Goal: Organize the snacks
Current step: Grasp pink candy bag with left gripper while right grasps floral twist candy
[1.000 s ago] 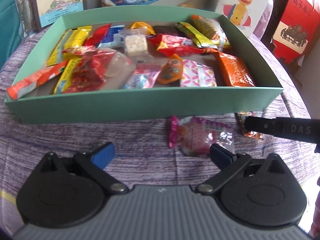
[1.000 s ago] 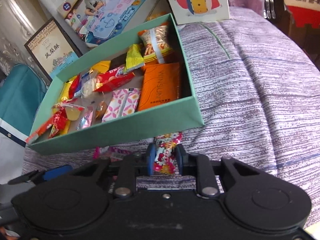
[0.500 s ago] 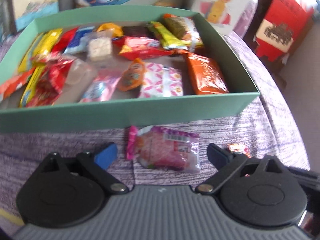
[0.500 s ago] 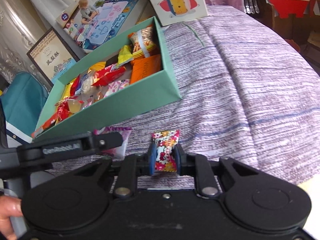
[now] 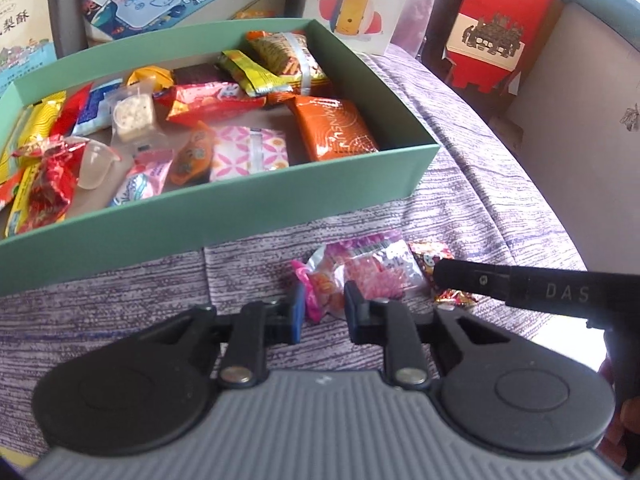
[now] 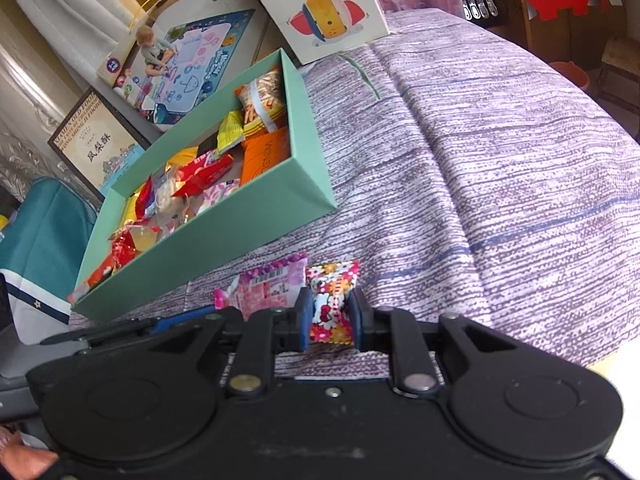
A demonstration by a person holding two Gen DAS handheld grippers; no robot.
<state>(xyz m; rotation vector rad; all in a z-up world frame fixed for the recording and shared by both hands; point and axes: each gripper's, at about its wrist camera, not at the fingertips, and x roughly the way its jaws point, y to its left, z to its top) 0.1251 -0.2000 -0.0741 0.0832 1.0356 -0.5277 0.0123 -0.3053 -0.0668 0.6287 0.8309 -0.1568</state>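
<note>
A green box point(image 5: 224, 216) full of wrapped snacks stands on the purple cloth; it also shows in the right wrist view point(image 6: 224, 240). My left gripper point(image 5: 322, 306) is shut on the near end of a pink clear snack bag point(image 5: 368, 270) lying in front of the box. My right gripper point(image 6: 331, 318) is shut on a small flowered candy packet point(image 6: 332, 300), right of the pink bag point(image 6: 264, 292). In the left wrist view the right gripper's black finger point(image 5: 520, 286) covers part of that candy point(image 5: 430, 254).
Toy boxes point(image 6: 320, 4) and a framed card point(image 6: 96, 148) stand behind the green box. A red paper box point(image 5: 500, 24) is at the far right. The purple cloth point(image 6: 500, 160) slopes off to the right.
My left gripper has closed onto the pink snack bag. My right gripper, still holding the flowered candy, sits close beside the left one.
</note>
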